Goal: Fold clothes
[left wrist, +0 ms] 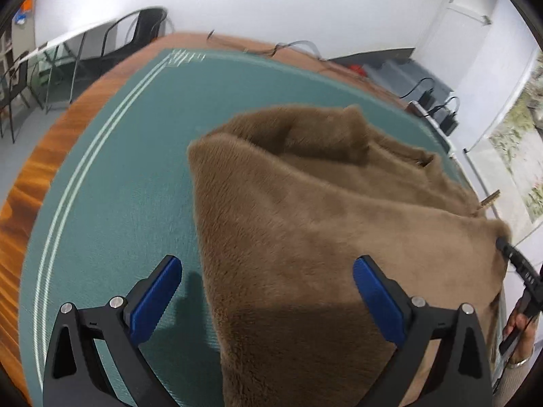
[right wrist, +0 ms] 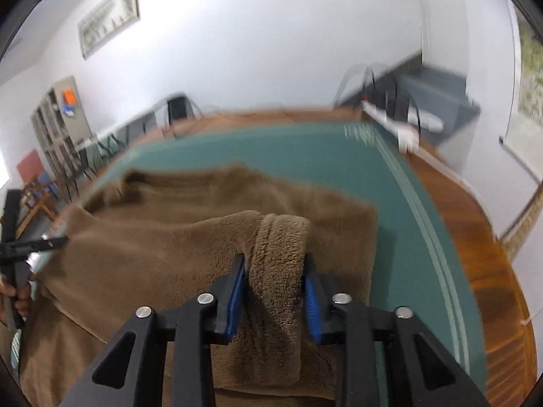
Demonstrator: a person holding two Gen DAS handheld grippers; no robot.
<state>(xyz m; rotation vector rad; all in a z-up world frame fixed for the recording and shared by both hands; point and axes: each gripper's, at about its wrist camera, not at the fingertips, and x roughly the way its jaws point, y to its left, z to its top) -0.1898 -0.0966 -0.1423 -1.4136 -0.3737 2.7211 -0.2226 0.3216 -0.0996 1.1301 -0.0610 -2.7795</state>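
A brown fleecy garment (left wrist: 305,224) lies partly folded on the green mat (left wrist: 129,176). My left gripper (left wrist: 268,268) hovers open above the garment's near left edge, its blue pads (left wrist: 156,298) wide apart with nothing between them. In the right wrist view my right gripper (right wrist: 275,268) is shut on a thick bunched fold of the brown garment (right wrist: 278,271), lifted over the flat part of the cloth (right wrist: 152,244). At the right edge of the left wrist view, the right gripper's black tip (left wrist: 509,249) meets the garment's corner.
The green mat (right wrist: 305,159) covers a wooden table (right wrist: 475,237) with rounded edges. Cables and a white power strip (right wrist: 390,118) lie at the far table edge. Black chairs (left wrist: 135,34) and a cabinet (right wrist: 57,122) stand beyond. A hand (right wrist: 13,291) holds the left gripper.
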